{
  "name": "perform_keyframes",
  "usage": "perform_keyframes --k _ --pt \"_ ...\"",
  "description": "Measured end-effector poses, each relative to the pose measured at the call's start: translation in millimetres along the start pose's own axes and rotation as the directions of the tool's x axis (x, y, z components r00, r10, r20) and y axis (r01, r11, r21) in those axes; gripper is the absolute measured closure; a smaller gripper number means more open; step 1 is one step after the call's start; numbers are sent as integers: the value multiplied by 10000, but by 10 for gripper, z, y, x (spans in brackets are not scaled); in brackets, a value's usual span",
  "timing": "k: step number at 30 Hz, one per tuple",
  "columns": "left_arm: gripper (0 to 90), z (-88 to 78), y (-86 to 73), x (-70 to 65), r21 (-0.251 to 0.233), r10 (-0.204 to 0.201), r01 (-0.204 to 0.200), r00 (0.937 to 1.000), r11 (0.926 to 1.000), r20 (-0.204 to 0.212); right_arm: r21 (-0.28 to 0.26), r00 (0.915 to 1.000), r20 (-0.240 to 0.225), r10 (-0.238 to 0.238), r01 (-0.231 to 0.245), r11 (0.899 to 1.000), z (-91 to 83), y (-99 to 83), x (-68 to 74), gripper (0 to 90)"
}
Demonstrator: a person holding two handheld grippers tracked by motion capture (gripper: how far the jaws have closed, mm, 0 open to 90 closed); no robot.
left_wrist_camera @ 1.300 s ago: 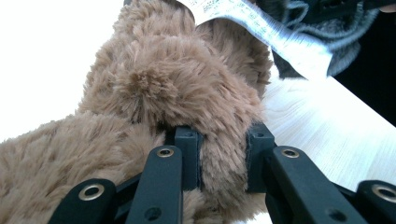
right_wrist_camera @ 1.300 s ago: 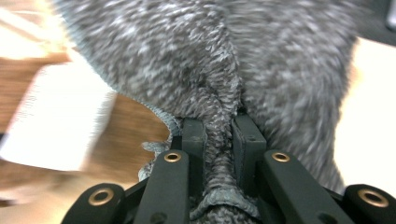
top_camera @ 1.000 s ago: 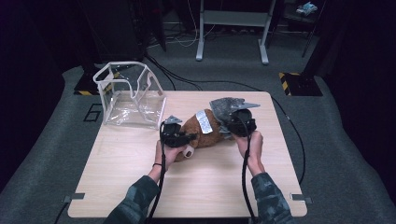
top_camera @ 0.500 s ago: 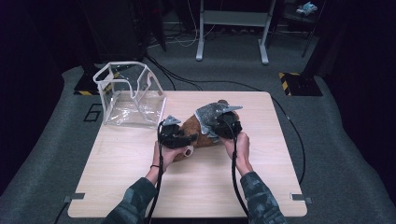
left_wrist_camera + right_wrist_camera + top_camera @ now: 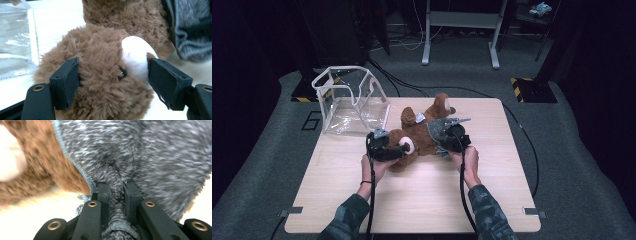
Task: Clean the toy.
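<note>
Lying on its back near the middle of the surface (image 5: 422, 200), the brown plush bear (image 5: 419, 135) has its head toward us and its legs pointing away. We see a grey knitted garment (image 5: 439, 131) around its body, with a zipper edge showing in the right gripper view. Our right tool (image 5: 451, 141) has its jaws pressed together on a fold of that grey garment (image 5: 150, 157), the fabric bunched tightly between the pads. Our left tool (image 5: 404, 148) sits at the bear's head (image 5: 100, 82); its jaws have just been opening, and now they stand spread on either side of the head, one pad against the brown fur and the other just beside the white muzzle (image 5: 135, 57). Off to the left, at the far corner of the surface, stands a clear plastic bag (image 5: 352, 102) with white trim, open at the top and well apart from the bear.
</note>
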State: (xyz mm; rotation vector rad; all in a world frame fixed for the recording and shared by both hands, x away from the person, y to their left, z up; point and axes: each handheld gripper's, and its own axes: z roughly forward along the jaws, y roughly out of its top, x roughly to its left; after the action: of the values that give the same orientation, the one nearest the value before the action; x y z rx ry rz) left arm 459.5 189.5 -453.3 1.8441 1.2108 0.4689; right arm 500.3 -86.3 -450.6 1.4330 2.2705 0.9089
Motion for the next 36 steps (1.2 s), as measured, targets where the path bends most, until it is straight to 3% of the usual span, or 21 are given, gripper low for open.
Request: perform_keyframes --k 4,8,14,16,19,22,26,32,35,36 --pt "253 -39 -16 -26 -357 -6 -5 9996 9994 -296 175 9998 -119 173 -171 9997 12 -71 -61 783" --pt "244 -67 -40 -46 -450 -76 43 9974 9990 -721 22 9996 -116 266 -266 9996 -28 -115 -99 783" --pt "221 -52 56 -224 -852 46 -149 9928 9963 -1195 -26 9995 -177 263 -264 9996 -41 -169 -113 783" --pt "219 -27 100 -297 -788 90 -195 9913 9967 -1310 -27 9992 -224 330 -330 9995 -38 -187 -119 783" --pt "215 59 130 -352 -564 -197 111 9878 9983 -1542 -104 9984 -301 473 -476 9988 -65 -202 -138 782" --pt "209 187 95 -339 -96 -276 262 9799 9996 -1974 -264 9981 -262 562 -569 9980 -130 -206 -171 782" --pt "217 297 51 -287 154 -278 319 9764 9994 -2143 -470 9973 -257 681 -693 9965 -224 -221 -245 782" --pt "433 330 -32 -251 -166 -226 200 9841 9997 -1762 -605 9952 -326 917 -936 9938 -341 -256 -339 782" --pt "484 308 -57 -208 -410 -151 97 9907 9991 -1353 -720 9965 -228 799 -814 9941 -384 -276 -390 782" --pt "494 291 -59 -189 -516 -102 46 9940 9987 -1085 -750 9945 -232 1024 -1039 9918 -396 -273 -390 782"
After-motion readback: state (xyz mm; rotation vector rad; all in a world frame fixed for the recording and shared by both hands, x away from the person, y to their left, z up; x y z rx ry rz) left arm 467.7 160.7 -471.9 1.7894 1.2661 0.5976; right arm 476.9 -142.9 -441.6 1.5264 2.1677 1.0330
